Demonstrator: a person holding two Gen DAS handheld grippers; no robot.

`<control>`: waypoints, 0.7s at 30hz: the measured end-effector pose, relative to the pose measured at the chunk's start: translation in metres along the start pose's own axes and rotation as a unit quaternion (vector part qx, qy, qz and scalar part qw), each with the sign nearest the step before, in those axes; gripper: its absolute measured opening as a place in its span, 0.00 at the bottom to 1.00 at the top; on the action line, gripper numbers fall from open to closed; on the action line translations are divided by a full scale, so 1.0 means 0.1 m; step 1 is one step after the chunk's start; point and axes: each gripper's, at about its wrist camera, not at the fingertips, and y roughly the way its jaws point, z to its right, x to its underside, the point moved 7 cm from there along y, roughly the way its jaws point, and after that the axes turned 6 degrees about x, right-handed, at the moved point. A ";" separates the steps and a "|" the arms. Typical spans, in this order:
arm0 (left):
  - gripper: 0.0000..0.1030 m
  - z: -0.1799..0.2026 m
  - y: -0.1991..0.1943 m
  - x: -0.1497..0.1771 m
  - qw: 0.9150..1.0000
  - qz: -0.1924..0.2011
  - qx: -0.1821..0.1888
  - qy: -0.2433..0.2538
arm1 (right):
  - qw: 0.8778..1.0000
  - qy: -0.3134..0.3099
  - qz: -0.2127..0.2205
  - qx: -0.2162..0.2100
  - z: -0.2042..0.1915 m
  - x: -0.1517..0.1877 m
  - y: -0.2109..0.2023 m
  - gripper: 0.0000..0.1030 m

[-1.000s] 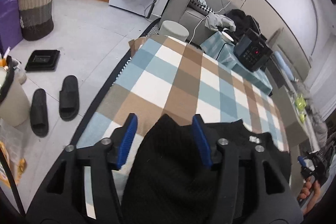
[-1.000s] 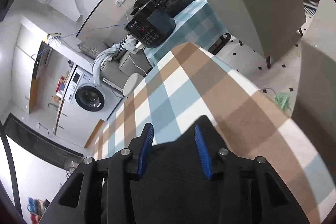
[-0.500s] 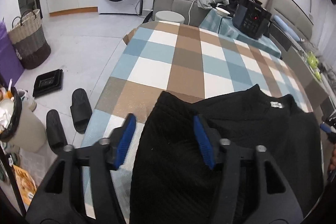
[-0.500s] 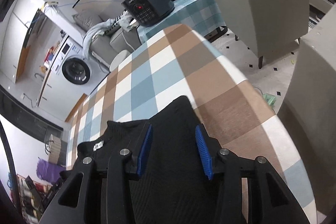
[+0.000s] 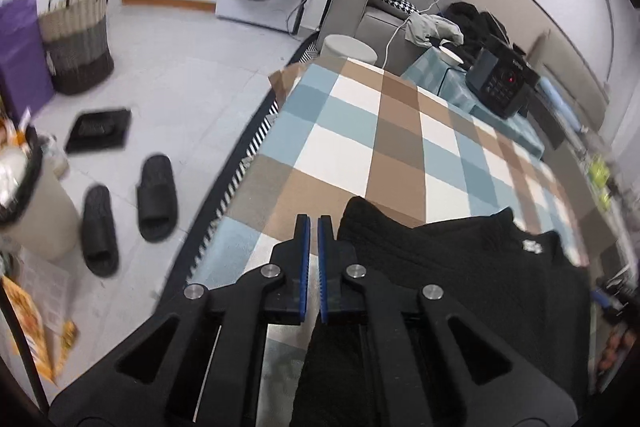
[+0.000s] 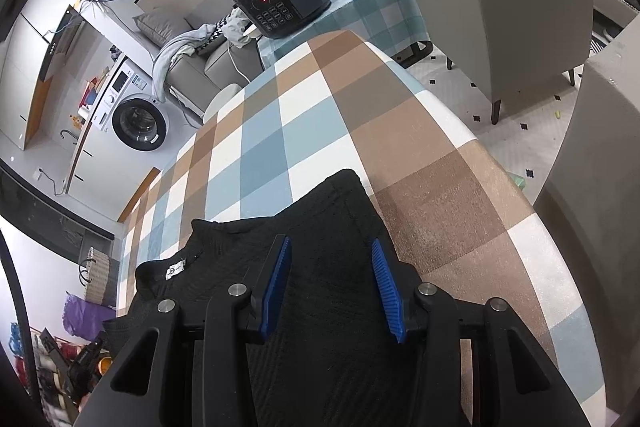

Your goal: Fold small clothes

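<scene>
On the checked tablecloth (image 5: 352,155) we see one black sweater (image 6: 320,227); our left gripper (image 5: 313,227) is clenched at its nine-o'clock edge, our right gripper (image 6: 328,259) spread wide above it.

Black garment's (image 5: 460,267) near part under claws.

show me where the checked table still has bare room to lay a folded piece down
Bare cloth runs from the black garment up to the table's far end beside the cooker, plus a strip right of the right gripper. The near end is crowded by the garment and left gripper.
</scene>
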 end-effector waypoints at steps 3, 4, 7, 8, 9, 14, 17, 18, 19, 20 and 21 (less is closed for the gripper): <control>0.22 -0.01 0.05 0.06 1.000 -0.026 0.000 -0.003 | 1.000 0.005 -0.002 0.000 0.01 -0.01 0.01 0.42; 0.27 0.01 0.07 0.10 0.999 -0.035 -0.002 -0.002 | 1.000 0.008 -0.003 -0.001 0.00 -0.01 0.02 0.42; 0.47 0.09 0.10 0.14 1.000 -0.030 0.001 0.009 | 1.000 0.002 -0.004 0.001 -0.03 0.00 0.05 0.42; 0.47 0.12 0.12 0.16 0.999 -0.031 -0.001 0.014 | 1.000 0.001 -0.003 0.003 -0.03 0.00 0.07 0.42; 0.47 0.14 0.14 0.17 0.999 -0.035 -0.004 0.017 | 1.000 0.002 -0.004 0.010 -0.03 0.00 0.09 0.42; 0.47 0.18 0.13 0.17 0.999 -0.039 0.005 0.006 | 1.000 0.023 0.001 0.020 0.03 -0.03 0.09 0.42; 0.48 0.13 0.02 0.13 1.000 -0.023 -0.003 0.002 | 0.999 0.021 0.011 0.033 0.09 -0.06 0.04 0.43; 0.50 0.13 -0.02 0.13 1.000 -0.022 0.001 -0.003 | 0.999 0.031 0.009 0.026 0.13 -0.07 0.04 0.43; 0.52 0.13 -0.05 0.13 1.000 -0.022 0.008 -0.005 | 0.999 0.038 0.007 0.025 0.16 -0.07 0.05 0.43; 0.55 0.15 -0.07 0.14 1.000 -0.023 0.017 -0.003 | 0.999 0.044 0.007 0.029 0.19 -0.08 0.06 0.43; 0.57 0.20 -0.09 0.16 0.999 -0.022 0.023 0.005 | 0.999 0.045 0.006 0.027 0.20 -0.08 0.07 0.43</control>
